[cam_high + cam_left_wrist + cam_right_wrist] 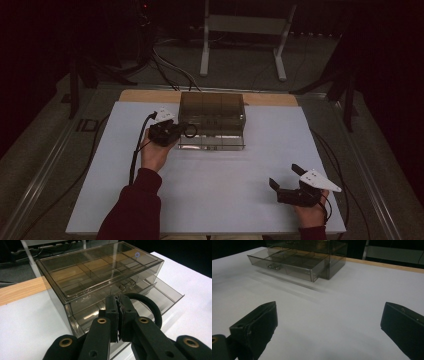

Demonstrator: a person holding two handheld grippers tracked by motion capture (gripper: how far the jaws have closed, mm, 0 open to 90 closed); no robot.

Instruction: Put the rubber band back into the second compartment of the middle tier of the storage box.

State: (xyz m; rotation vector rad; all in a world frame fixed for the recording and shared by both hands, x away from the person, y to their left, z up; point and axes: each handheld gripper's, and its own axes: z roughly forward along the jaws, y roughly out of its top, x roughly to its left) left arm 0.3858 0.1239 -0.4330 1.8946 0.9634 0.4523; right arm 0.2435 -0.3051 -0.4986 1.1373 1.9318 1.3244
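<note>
A smoky see-through drawer box (212, 107) (95, 267) (332, 252) stands at the back middle of the white table top (225, 195). Its lower drawer (212, 144) (166, 293) (287, 263) is pulled out toward me, and the compartments I can see hold nothing. My left gripper (182, 129) (118, 300) is at the box's front left corner, shut on a black ring-shaped band (190, 131) (153, 307) that hangs over the open drawer's left end. My right gripper (284, 176) (329, 307) rests near the table's front right, open, with nothing between its fingers.
A strip of bare wood (145, 96) runs along the table's far edge behind the box. A white metal stand (240, 25) and cables (165, 65) lie on the floor beyond. The white surface spreads wide between the box and my right gripper.
</note>
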